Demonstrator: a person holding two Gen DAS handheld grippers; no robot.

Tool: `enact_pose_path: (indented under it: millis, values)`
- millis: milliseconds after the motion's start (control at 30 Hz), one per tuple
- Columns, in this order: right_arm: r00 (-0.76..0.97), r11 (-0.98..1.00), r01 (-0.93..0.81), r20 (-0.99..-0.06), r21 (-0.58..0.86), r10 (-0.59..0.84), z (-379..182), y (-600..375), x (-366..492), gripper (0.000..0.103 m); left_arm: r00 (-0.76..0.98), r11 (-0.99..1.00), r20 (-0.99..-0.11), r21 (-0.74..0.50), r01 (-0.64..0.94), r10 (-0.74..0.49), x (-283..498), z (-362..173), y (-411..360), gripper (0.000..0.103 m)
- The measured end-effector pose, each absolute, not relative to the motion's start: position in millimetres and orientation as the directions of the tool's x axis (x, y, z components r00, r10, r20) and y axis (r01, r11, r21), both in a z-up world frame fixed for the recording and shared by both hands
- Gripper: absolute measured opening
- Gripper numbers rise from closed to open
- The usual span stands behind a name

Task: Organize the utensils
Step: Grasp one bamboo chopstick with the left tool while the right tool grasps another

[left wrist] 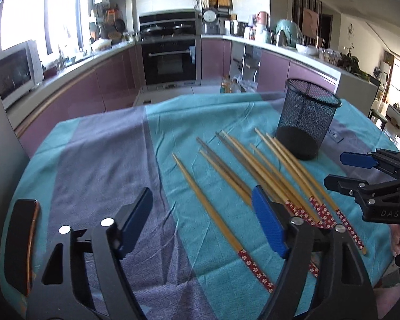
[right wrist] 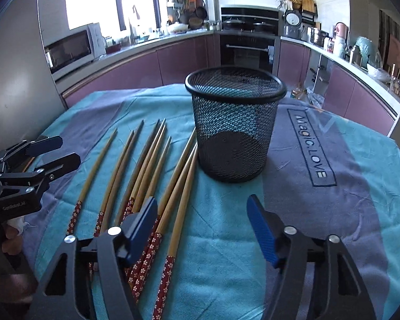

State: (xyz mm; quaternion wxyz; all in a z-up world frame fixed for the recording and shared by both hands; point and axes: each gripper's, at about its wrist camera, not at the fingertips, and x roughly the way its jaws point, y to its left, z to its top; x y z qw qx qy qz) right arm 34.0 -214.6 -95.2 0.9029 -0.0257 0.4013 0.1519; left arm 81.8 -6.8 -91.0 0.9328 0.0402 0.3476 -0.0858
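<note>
Several wooden chopsticks (left wrist: pixel 253 170) with red flowered ends lie side by side on the cloth, also in the right wrist view (right wrist: pixel 152 165). A black mesh cup (left wrist: pixel 305 117) stands upright and empty just beyond them; it also shows in the right wrist view (right wrist: pixel 234 122). My left gripper (left wrist: pixel 202 226) is open and empty, above the near ends of the leftmost chopsticks. My right gripper (right wrist: pixel 202 226) is open and empty, above the cloth just right of the chopsticks and in front of the cup. Each gripper shows at the other view's edge, the right one (left wrist: pixel 341 169) and the left one (right wrist: pixel 58 152).
A teal and purple cloth (left wrist: pixel 106 146) covers the round table. A dark phone (left wrist: pixel 21 242) lies at the table's left edge. Kitchen counters, an oven (left wrist: pixel 169 53) and a microwave (left wrist: pixel 13 72) stand beyond the table.
</note>
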Motion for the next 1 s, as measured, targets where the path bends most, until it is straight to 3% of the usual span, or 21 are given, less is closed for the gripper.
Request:
enact_pose_path:
  millis: [167,367,500,667,733,1000]
  values:
    - [0.586,0.951,-0.298,-0.769,0.088,0.255,-102,-210,42,0.036,0.691,0.974,-0.703,-0.012,0.224,-0.168,98,-107,-12,0.055]
    - [0.558,0.946,-0.313,-0.789,0.087,0.258,-109,-201,52,0.034,0.601,0.967,-0.776,-0.047,0.250,-0.193,121,-128,-18,0.037]
    - [0.554,0.943,-0.320,-0.790,0.089,0.263,-109,-197,60,0.031,0.589,0.967,-0.785,-0.051,0.248,-0.192,131,-131,-23,0.033]
    - [0.543,0.940,-0.313,-0.786,0.137,0.295,-109,-199,66,0.011,0.584,0.978,-0.794,-0.065,0.197,-0.170,144,-129,-25,0.014]
    - [0.535,0.935,-0.317,-0.783,0.162,0.317,-109,-200,66,0.006,0.586,0.982,-0.794,-0.076,0.172,-0.164,148,-130,-26,0.011]
    - [0.560,0.926,-0.321,-0.748,0.201,0.357,-94,-211,58,0.005,0.598,0.977,-0.775,-0.119,0.179,-0.204,139,-118,-26,0.008]
